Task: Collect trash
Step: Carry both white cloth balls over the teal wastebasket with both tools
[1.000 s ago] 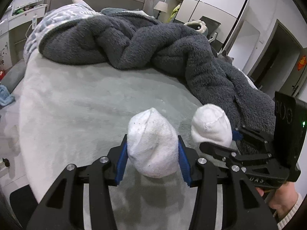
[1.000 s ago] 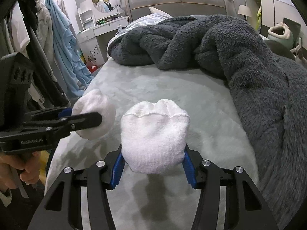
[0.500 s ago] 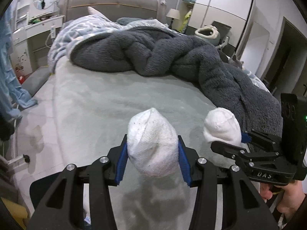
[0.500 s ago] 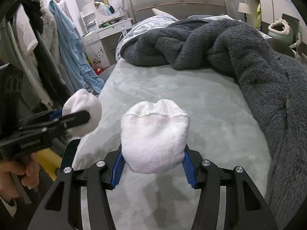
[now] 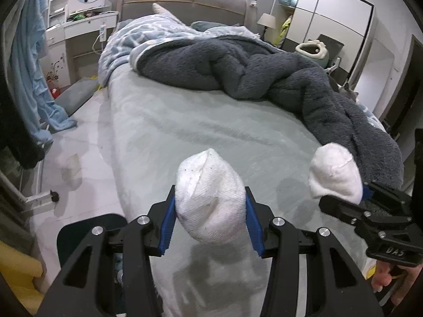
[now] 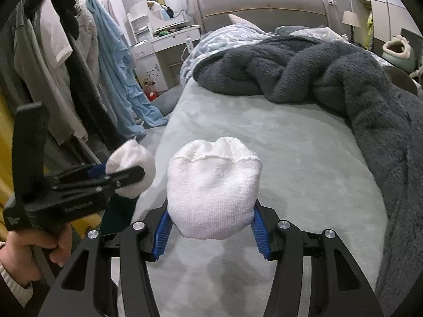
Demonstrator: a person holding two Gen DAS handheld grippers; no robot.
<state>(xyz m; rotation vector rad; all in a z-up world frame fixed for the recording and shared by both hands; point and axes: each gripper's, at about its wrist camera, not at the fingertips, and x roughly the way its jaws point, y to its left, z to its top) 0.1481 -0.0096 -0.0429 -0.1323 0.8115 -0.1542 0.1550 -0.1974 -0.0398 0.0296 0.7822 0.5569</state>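
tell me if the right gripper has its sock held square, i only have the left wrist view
Observer: Yes. The right gripper is shut on the right sock, with one blue pad against each side.
Operator: and my sock seen from over there
Observer: The left gripper is shut on the left sock, which bulges out past the finger.
Operator: whats off to my left
Observer: Grey and white shirts hang on a rack there.
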